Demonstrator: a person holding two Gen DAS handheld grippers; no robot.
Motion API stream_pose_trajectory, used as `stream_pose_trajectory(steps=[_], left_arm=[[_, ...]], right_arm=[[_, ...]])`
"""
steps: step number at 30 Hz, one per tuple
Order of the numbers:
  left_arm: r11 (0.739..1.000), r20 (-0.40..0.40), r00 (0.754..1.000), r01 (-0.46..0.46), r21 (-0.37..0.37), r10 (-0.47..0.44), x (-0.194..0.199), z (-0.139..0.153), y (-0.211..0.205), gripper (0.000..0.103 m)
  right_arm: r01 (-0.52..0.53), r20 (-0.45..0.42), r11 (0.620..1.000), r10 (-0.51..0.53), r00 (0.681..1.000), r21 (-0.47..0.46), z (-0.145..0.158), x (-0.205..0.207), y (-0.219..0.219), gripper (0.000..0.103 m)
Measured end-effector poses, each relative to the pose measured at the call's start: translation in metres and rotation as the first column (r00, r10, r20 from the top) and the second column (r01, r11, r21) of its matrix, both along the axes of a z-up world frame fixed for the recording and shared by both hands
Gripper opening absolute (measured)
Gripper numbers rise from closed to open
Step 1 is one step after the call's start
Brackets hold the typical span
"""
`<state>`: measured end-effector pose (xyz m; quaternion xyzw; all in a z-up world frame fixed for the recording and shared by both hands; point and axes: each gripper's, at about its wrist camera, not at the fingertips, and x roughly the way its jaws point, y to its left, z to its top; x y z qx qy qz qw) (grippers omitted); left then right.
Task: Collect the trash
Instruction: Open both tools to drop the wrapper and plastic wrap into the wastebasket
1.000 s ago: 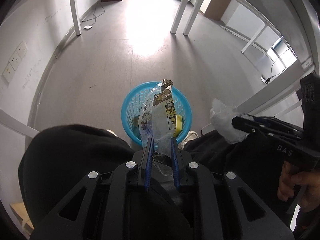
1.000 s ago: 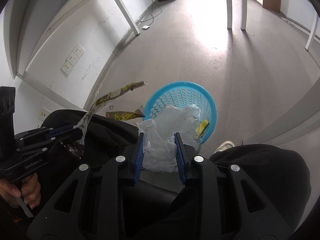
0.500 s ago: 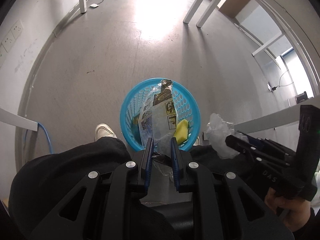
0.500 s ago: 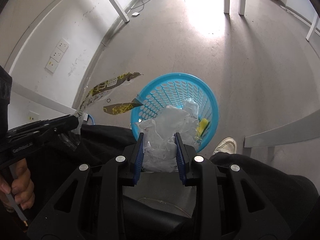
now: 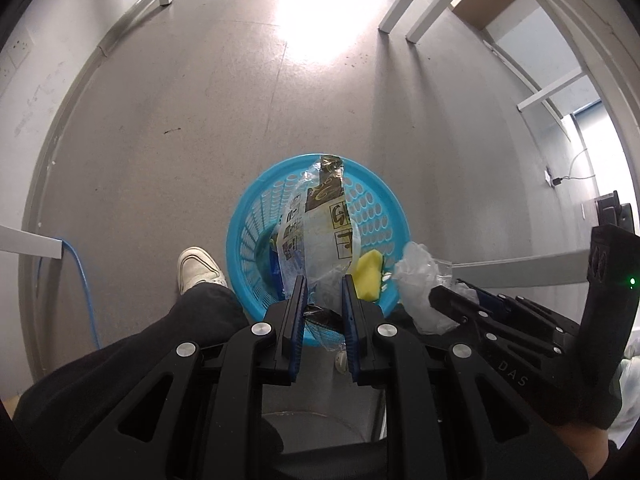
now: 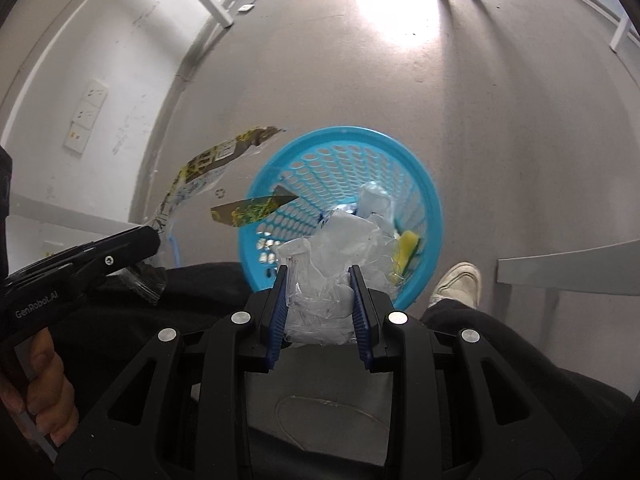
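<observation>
My left gripper [image 5: 322, 286] is shut on a printed clear snack wrapper [image 5: 320, 220], held above a blue perforated basket [image 5: 256, 220] on the floor. My right gripper [image 6: 320, 280] is shut on a crumpled clear plastic bag [image 6: 340, 248] above the same basket [image 6: 352, 148]. A yellow sponge [image 5: 368, 274] lies inside the basket, seen too in the right wrist view [image 6: 406, 246]. Each gripper shows in the other's view: the right one with its bag [image 5: 420, 280] at the right, the left one with its wrapper [image 6: 208, 164] at the left.
The person's black trousers and white shoes [image 5: 198, 270] [image 6: 456, 286] flank the basket. White table legs [image 5: 404, 4] stand farther off on the grey floor. A white wall with sockets [image 6: 86, 120] runs along the left. A blue cable [image 5: 84, 280] lies by the wall.
Both grippers have moved forward and tilted down over the basket, which now sits closer beneath them. Both still hold their trash.
</observation>
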<state>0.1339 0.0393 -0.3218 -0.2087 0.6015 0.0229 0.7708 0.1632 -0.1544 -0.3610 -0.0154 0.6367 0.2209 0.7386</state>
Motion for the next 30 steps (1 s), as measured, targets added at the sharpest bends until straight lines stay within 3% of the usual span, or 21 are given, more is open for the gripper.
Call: stream_pose_trajectory(steps=[12, 20, 25, 26, 28, 29, 30], left_arm=[[0.999, -0.143, 0.989, -0.035, -0.022, 0.031, 0.044, -0.042, 0.013, 0.016], [0.996, -0.168, 0.985, -0.047, -0.077, 0.033, 0.056, -0.054, 0.016, 0.016], [0.998, -0.173, 0.985, -0.029, -0.063, 0.018, 0.058, -0.057, 0.015, 0.017], [0.998, -0.168, 0.986, -0.02, -0.052, 0.011, 0.059, -0.056, 0.014, 0.019], [0.999, -0.152, 0.988, -0.018, -0.051, 0.01, 0.061, -0.054, 0.012, 0.032], [0.998, -0.142, 0.99, -0.023, -0.05, 0.016, 0.061, -0.052, 0.013, 0.043], [0.999, -0.134, 0.991, -0.03, -0.043, 0.024, 0.061, -0.052, 0.014, 0.046]], right_arm=[[0.0, -0.075, 0.998, -0.005, 0.997, -0.066, -0.044, 0.026, 0.013, 0.028], [-0.003, -0.107, 0.998, -0.004, 0.994, -0.063, -0.06, 0.034, 0.02, 0.028], [-0.008, -0.117, 0.998, 0.001, 0.993, -0.064, -0.064, 0.035, 0.022, 0.031], [-0.01, -0.12, 0.998, 0.003, 0.993, -0.063, -0.065, 0.035, 0.023, 0.035], [-0.018, -0.127, 0.998, 0.01, 0.992, -0.063, -0.067, 0.034, 0.025, 0.038], [-0.022, -0.127, 0.998, 0.013, 0.992, -0.066, -0.067, 0.034, 0.025, 0.039], [-0.023, -0.124, 0.997, 0.014, 0.992, -0.071, -0.067, 0.033, 0.026, 0.039]])
